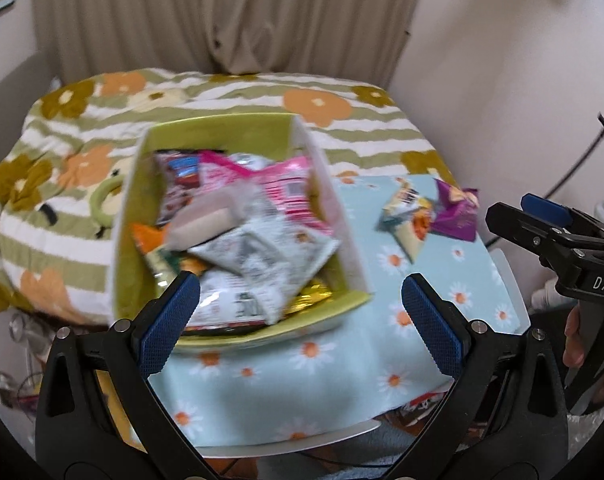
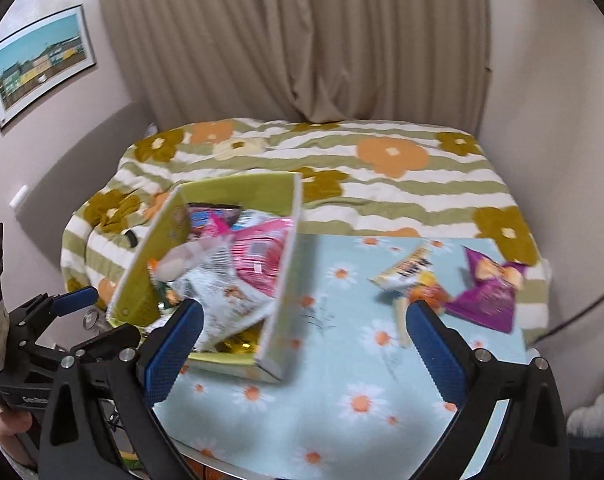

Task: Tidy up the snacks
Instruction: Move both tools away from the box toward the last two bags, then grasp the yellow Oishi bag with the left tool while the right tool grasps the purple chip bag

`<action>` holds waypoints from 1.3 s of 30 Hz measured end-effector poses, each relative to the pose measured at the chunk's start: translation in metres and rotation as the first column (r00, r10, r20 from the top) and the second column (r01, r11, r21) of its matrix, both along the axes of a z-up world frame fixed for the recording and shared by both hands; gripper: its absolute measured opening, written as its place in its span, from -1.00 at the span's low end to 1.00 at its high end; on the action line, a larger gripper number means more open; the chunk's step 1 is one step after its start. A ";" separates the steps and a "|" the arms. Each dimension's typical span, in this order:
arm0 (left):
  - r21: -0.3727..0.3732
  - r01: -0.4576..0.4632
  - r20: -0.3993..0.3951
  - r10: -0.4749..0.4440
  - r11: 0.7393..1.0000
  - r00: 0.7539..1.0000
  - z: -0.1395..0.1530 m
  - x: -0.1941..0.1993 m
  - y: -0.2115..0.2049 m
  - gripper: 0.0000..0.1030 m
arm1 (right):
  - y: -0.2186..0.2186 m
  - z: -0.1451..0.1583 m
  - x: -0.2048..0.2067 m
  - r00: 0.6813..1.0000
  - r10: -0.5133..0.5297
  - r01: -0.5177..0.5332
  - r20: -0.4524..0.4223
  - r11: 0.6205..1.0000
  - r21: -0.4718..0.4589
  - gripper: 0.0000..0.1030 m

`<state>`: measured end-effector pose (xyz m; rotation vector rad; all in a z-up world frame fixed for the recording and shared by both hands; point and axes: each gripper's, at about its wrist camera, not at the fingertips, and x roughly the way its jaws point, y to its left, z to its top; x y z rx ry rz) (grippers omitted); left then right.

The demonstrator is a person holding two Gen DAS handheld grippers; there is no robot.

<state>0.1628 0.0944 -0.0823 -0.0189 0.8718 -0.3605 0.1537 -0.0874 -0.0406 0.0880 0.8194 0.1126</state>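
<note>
Left gripper (image 1: 300, 320) hovers over the near end of the green cardboard box (image 1: 222, 132), jaws spread wide, empty. Right gripper (image 2: 304, 354) likewise apart, empty. Only the right wrist view shows the framed wall picture (image 2: 38, 64). Right of the box, the purple foil snack packet (image 2: 488, 294) lies flat, long axis running toward the striped floral blanket (image 2: 382, 184).

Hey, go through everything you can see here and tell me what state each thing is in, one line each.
Green box: open-topped, piled with snack packets.
Purple packet: out of the box, lying on the daisy cloth.
White and orange packet: out of the box, lying beside the purple one.
Left claw: open, empty.
Right claw: open, empty.
Curtain: drawn shut.
</note>
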 end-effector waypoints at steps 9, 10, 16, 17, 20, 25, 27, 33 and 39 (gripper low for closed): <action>-0.018 0.064 -0.021 -0.064 0.998 0.998 -0.003 0.016 -0.098 0.95 | -0.091 -0.008 -0.009 0.989 -0.144 0.143 -0.013 0.988 -0.049 0.96; -0.031 0.062 -0.029 -0.063 0.998 0.998 -0.005 0.021 -0.111 0.95 | -0.100 -0.010 -0.008 0.988 -0.153 0.151 -0.020 0.987 -0.050 0.96; -0.065 0.013 -0.082 -0.018 0.998 0.996 -0.026 0.056 -0.168 0.95 | -0.176 -0.028 0.011 0.977 -0.201 0.202 -0.065 0.979 0.010 0.96; -0.073 0.002 -0.093 -0.008 0.997 0.996 -0.031 0.062 -0.175 0.95 | -0.188 -0.034 0.016 0.976 -0.204 0.206 -0.077 0.978 0.020 0.96; -0.093 -0.034 -0.131 0.021 0.995 0.991 -0.050 0.082 -0.196 0.95 | -0.217 -0.053 0.034 0.972 -0.204 0.211 -0.115 0.976 0.058 0.96; -0.115 -0.102 -0.202 0.077 0.988 0.976 -0.089 0.112 -0.219 0.95 | -0.247 -0.090 0.063 0.966 -0.179 0.203 -0.187 0.972 0.118 0.96; -0.125 -0.125 -0.227 0.094 0.984 0.969 -0.104 0.122 -0.224 0.95 | -0.256 -0.105 0.075 0.963 -0.164 0.196 -0.212 0.970 0.142 0.96; -0.140 -0.167 -0.268 0.125 0.976 0.955 -0.140 0.149 -0.241 0.95 | -0.270 -0.138 0.103 0.958 -0.131 0.179 -0.254 0.968 0.178 0.96; -0.149 -0.183 -0.291 0.133 0.972 0.947 -0.165 0.167 -0.250 0.93 | -0.282 -0.163 0.121 0.949 -0.120 0.186 -0.291 0.960 0.210 0.96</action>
